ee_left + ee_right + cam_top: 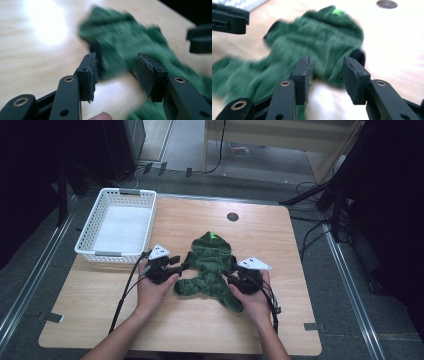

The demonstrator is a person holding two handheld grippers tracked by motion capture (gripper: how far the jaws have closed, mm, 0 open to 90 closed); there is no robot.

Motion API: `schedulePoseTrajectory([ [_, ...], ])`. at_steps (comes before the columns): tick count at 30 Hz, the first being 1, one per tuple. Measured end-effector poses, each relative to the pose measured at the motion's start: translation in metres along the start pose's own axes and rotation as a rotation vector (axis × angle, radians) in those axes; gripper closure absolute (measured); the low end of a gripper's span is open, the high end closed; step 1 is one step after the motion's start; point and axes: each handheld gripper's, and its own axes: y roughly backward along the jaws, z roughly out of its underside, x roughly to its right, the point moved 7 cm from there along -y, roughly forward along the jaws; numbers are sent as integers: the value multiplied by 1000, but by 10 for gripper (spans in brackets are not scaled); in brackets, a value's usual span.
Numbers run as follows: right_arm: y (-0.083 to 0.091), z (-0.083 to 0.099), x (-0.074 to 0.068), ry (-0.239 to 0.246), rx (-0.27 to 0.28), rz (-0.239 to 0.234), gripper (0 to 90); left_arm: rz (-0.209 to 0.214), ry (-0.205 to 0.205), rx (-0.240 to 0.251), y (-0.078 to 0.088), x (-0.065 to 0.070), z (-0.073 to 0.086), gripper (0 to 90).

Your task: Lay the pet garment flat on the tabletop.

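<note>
Green knit garment [210, 267] lies flat mid-desk, hood end away from the person, a bright green tag [214, 236] at the hood tip. Left tool [180, 265] sits at the garment's left edge, by the sleeve; right tool [231, 279] at its right edge, lower down. Each is held in a hand [152, 287] coming in from the bottom, grey three-cornered plate on top.

Left gripper view: left tool [117, 72] released, jaws spread, garment [125, 40] just ahead of and between the tips, with bare desk showing in the gap (heavy motion blur, so contact with the cloth can't be told). The other tool's black body [200, 38] shows at the right edge.

Right gripper view: right tool [327, 75] also released, jaws apart, garment [312, 42] hem just ahead of the tips, blurred too. This view picks up the green tag [337, 11] and the dark round grommet [386, 4] in the desk beyond the hood.

High view adds the layout: white slotted basket [150, 217] at the far left corner of the wooden desk [300, 320], well apart from the garment. Cables [125, 295] trail from the left tool toward the near edge.
</note>
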Motion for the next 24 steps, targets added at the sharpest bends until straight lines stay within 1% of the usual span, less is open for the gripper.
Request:
schedulePoseTrajectory([
  [1, 4, 4, -3, -2, -15, -3, 563, 21, -17, -19, 3, 5, 5, 500],
  [2, 9, 8, -5, -13, -20, -13, 557, 28, -33, -27, 7, 9, 11, 492],
  [3, 16, 13, -8, -38, -25, -29, 548, 43, -47, -41, 15, 13, 18, 491],
  [4, 25, 19, -11, -63, -32, -45, 537, 40, -59, -46, 23, 15, 23, 485],
  [6, 39, 30, -15, -52, -44, -52, 527, 51, -66, -43, 38, 18, 33, 482],
  [7, 47, 38, -17, -41, -46, -61, 521, 52, -72, -43, 42, 18, 36, 481],
  [8, 52, 43, -18, -45, -43, -69, 519, 51, -73, -34, 46, 19, 40, 481],
  [9, 56, 49, -19, -56, -38, -79, 516, 61, -67, -20, 49, 21, 44, 480],
  [11, 60, 59, -21, -71, -39, -97, 509, 62, -60, 6, 50, 23, 50, 479],
  [12, 59, 63, -22, -91, -51, -118, 501, 69, -68, -9, 47, 26, 53, 477],
  [13, 56, 67, -24, -111, -67, -143, 497, 72, -93, -36, 42, 28, 55, 466],
  [14, 52, 70, -26, -121, -84, -147, 499, 66, -111, -51, 40, 30, 57, 460],
  [15, 48, 73, -26, -99, -97, -132, 521, 60, -118, -63, 37, 32, 59, 461],
  [16, 45, 76, -28, -73, -118, -105, 569, 59, -120, -83, 33, 34, 62, 472],
  [17, 42, 78, -28, -41, -125, -70, 627, 28, -138, -108, 31, 33, 65, 490],
  [18, 42, 77, -28, -33, -125, -58, 700, -13, -159, -113, 30, 33, 66, 552],
  [19, 42, 75, -27, -40, -126, -58, 774, -21, -174, -119, 29, 32, 65, 639],
  [20, 42, 73, -26, -51, -118, -59, 816, -15, -175, -121, 29, 33, 65, 690],
  [22, 43, 68, -22, -65, -99, -57, 849, 12, -159, -124, 30, 33, 62, 874],
  [23, 43, 64, -20, -63, -80, -46, 856, 23, -157, -118, 31, 34, 61, 900],
  [24, 45, 59, -18, -60, -58, -27, 857, 30, -157, -113, 32, 34, 60, 900],
])
